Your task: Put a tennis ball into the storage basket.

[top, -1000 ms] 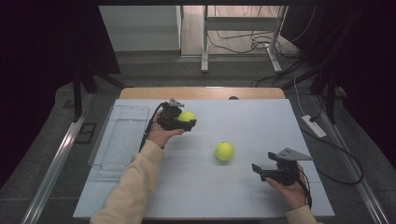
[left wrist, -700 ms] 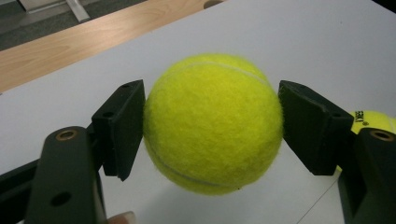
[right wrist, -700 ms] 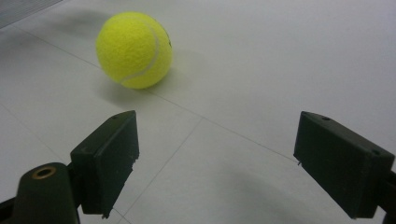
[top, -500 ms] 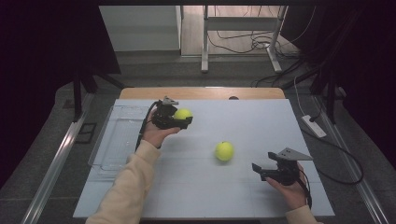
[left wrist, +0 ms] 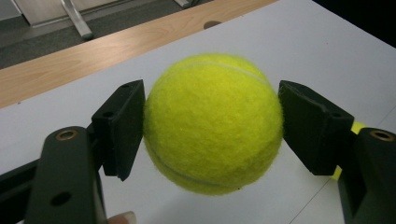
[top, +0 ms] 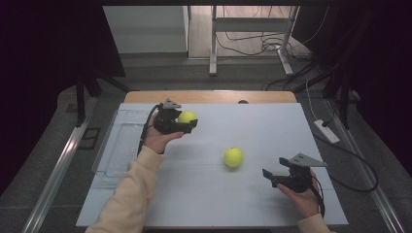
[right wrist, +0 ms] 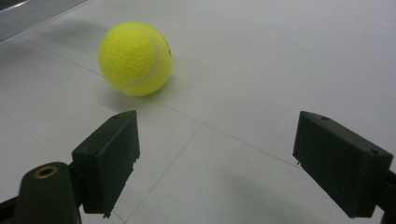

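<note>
High view, held ball: our left gripper (top: 187, 123) has its fingers (left wrist: 119, 126) clamped on a tennis ball (left wrist: 212, 123), lifted off the worktop (top: 272, 131) beside the clear tray (top: 114, 145).
Second ball: loose ball (top: 233, 157) rests mid-worktop.
Right gripper (right wrist: 231, 163): fingers wide, holding nothing.
Risk: we judge the fuzzy round ball could squirt from the flat pads and roll off if the squeeze slackens.

my left gripper (top: 187, 124) and right gripper (top: 273, 175) were black, with flat rectangular pads (right wrist: 108, 158), brass-ringed holes, grey triangular top plates, trailing black cables; i wore cream sleeves (top: 130, 194).
</note>
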Demonstrator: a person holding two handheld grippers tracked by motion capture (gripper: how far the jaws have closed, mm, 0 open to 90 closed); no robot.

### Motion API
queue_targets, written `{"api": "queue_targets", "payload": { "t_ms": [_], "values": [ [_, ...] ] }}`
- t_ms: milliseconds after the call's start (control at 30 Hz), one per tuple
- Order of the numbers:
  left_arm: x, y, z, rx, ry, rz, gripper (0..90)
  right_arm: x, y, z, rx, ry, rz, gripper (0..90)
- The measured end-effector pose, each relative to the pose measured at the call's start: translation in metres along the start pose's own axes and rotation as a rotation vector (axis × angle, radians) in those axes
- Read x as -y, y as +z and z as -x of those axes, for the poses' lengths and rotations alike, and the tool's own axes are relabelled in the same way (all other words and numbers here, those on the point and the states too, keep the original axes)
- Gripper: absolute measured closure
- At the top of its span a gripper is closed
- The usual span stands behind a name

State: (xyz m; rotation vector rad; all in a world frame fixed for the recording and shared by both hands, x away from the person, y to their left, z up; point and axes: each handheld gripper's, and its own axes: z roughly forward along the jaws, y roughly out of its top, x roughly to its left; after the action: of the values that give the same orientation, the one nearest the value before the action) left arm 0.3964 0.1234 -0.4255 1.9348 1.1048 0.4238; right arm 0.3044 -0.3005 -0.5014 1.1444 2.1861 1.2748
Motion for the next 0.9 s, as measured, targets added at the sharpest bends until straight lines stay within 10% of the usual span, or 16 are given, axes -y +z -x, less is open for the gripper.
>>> {"api": "queue_targets", "payload": {
  "t_ms": [900],
  "values": [
    [0.004,-0.029,-0.005,-0.015,-0.033,0.074,27.7,0.001,0.0,0.001,-0.006,-0.006,-0.003,14.7]
  ]
}}
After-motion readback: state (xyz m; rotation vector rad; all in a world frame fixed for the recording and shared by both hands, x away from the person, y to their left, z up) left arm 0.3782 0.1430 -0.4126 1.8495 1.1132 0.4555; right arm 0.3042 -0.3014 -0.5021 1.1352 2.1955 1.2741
